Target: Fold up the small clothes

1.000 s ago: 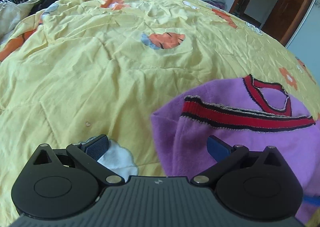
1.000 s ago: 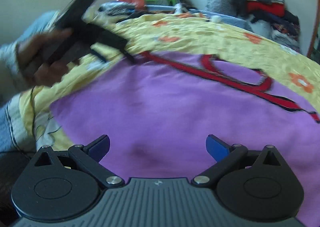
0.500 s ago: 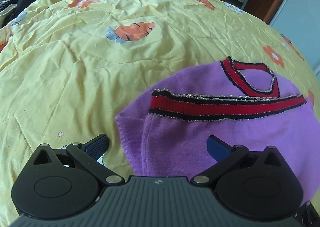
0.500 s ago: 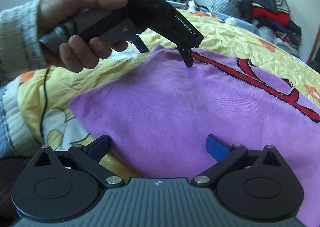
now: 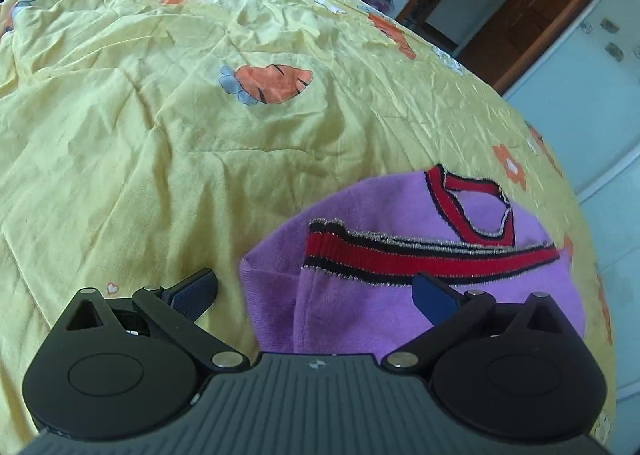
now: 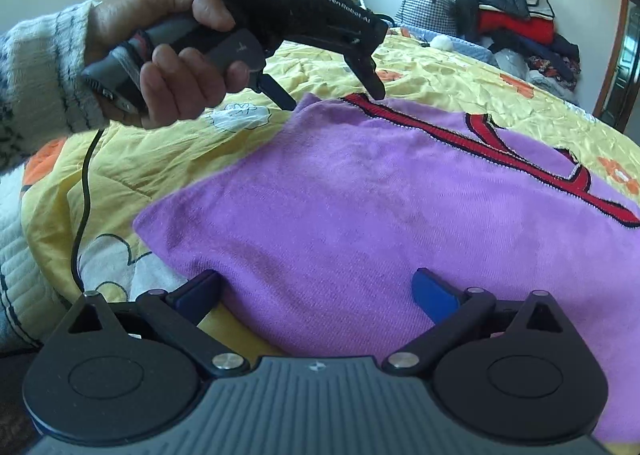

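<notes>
A purple knit garment [image 6: 360, 215] with red and black striped trim [image 6: 448, 137] lies folded on the yellow quilt [image 6: 440, 75]. In the left wrist view the garment [image 5: 360, 315] fills the lower right, its trim [image 5: 420, 259] running across it. My left gripper [image 5: 316, 291] is open, its jaws standing either side of the garment's folded corner. It also shows in the right wrist view [image 6: 334, 99], held by a hand just above the garment's far corner. My right gripper [image 6: 316, 291] is open at the garment's near edge, holding nothing.
The yellow quilt [image 5: 180, 135] with orange flower prints covers the bed. Piles of clothes and bags [image 6: 500, 7] sit at the far end of the bed. A wooden door [image 5: 520, 7] and a white cabinet [image 5: 592, 95] stand to the right.
My left gripper has pulled back and up a little from the garment's corner. The right gripper has moved slightly nearer the near edge. Both stay open.
</notes>
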`<state>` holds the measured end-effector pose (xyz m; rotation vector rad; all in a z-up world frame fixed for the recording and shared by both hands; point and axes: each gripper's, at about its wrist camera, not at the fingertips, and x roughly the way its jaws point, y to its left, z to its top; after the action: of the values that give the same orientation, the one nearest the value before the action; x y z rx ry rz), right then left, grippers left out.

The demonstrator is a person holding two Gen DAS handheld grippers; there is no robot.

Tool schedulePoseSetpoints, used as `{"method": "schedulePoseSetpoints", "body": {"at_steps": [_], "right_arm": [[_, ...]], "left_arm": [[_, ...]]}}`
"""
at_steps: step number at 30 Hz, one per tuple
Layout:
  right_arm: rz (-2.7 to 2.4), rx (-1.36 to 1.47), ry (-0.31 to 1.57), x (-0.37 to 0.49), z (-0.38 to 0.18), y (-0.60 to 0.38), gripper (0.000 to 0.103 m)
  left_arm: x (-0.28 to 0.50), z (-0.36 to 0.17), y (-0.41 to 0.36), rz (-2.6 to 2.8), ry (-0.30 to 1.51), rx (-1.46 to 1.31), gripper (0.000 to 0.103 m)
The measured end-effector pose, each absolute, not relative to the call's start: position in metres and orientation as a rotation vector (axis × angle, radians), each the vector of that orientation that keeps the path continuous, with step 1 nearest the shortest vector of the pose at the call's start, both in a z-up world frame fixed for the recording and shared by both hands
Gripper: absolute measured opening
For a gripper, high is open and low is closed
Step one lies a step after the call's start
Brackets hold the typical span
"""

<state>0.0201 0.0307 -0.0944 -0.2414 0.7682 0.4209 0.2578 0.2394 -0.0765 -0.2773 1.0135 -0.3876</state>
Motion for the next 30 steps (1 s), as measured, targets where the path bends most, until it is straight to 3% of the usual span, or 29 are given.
{"method": "schedulePoseSetpoints", "body": {"at_steps": [3, 8, 10, 14, 16, 18, 19, 21, 30], "right_arm": [[0.426, -0.247, 0.776, 0.021, -0.094, 0.031, 0.103], [0.441, -0.271, 0.768, 0.019, -0.095, 0.034, 0.103], [0.444, -0.265, 0.772, 0.02, -0.095, 0.033, 0.103], [0.445, -0.26, 0.777, 0.023, -0.095, 0.032, 0.103], [0.443, -0.262, 0.771, 0.022, -0.095, 0.032, 0.103], [0.459, -0.277, 0.754, 0.017, -0.094, 0.033, 0.103], [0.464, -0.29, 0.739, 0.013, -0.094, 0.035, 0.103], [0.459, -0.36, 0.682, 0.005, -0.094, 0.041, 0.103], [0.508, -0.692, 0.456, -0.029, -0.102, 0.085, 0.103]], "left_arm": [[0.254, -0.075, 0.239, -0.395, 1.014, -0.285, 0.092], [0.249, -0.073, 0.241, -0.432, 1.016, -0.317, 0.089], [0.249, -0.076, 0.244, -0.438, 1.034, -0.355, 0.078], [0.246, -0.073, 0.247, -0.454, 1.019, -0.383, 0.076], [0.25, -0.074, 0.248, -0.461, 1.029, -0.404, 0.067], [0.253, -0.074, 0.246, -0.477, 1.047, -0.427, 0.039], [0.254, -0.074, 0.244, -0.491, 1.052, -0.425, 0.034], [0.258, -0.077, 0.242, -0.48, 1.078, -0.422, 0.009], [0.259, -0.096, 0.263, -0.505, 1.058, -0.52, 0.008]]}}
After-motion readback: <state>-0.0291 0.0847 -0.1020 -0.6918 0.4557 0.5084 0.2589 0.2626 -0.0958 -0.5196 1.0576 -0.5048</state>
